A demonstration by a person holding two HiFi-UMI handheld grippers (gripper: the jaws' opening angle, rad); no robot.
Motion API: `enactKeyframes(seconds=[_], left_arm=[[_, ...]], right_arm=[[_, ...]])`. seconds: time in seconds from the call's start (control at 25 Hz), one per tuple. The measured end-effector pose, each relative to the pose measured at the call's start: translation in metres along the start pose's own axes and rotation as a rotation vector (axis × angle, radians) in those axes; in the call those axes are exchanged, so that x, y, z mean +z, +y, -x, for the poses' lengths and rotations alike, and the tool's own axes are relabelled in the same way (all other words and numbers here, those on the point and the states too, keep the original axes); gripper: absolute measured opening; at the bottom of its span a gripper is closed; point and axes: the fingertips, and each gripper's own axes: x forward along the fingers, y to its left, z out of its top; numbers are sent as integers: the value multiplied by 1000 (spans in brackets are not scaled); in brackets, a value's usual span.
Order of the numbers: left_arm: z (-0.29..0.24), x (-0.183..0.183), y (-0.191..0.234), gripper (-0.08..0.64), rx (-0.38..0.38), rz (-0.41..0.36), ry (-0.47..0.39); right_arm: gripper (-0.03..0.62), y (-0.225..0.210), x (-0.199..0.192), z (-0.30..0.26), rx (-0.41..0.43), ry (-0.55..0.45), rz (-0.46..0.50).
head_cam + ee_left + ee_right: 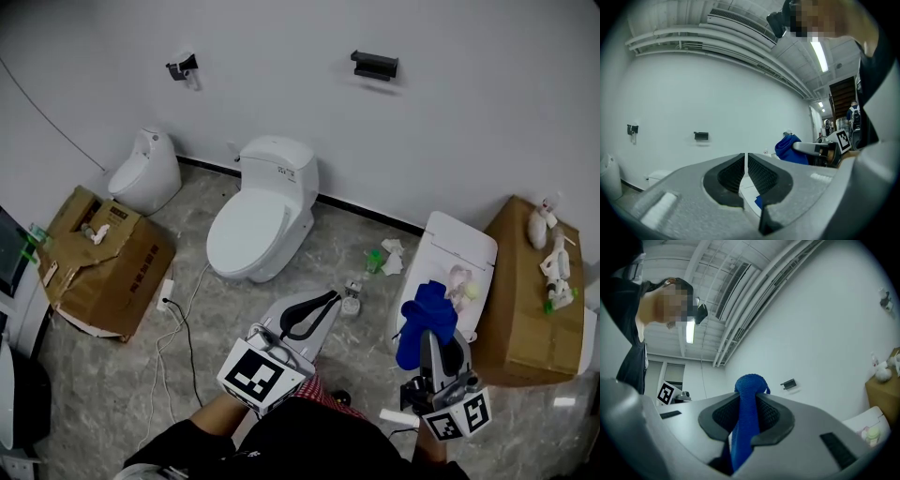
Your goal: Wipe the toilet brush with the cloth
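Observation:
My right gripper (434,339) is shut on a blue cloth (427,321), which bunches up above the jaws and hangs down in front of a white box. In the right gripper view the cloth (749,397) is pinched upright between the black pads of the right gripper (749,401). My left gripper (333,298) is held out level over the floor, its jaws shut with nothing between them. In the left gripper view, the left gripper (746,158) shows closed pads, with the cloth (789,149) off to its right. No toilet brush can be made out in any view.
A white toilet (258,220) stands ahead by the wall, and a small white urinal (145,169) is at the far left. Cardboard boxes sit at the left (103,258) and right (534,291), the right one with bottles on top. A cable (183,319) trails on the floor.

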Motion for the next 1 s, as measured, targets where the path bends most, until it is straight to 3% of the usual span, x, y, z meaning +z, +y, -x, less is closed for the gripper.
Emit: enactKeyframes(seconds=[1.0], left_arm=[[-79,2,69,6,-253,-21,25]], right_arm=[[66,-26,-4,-74,-187,-72,32]])
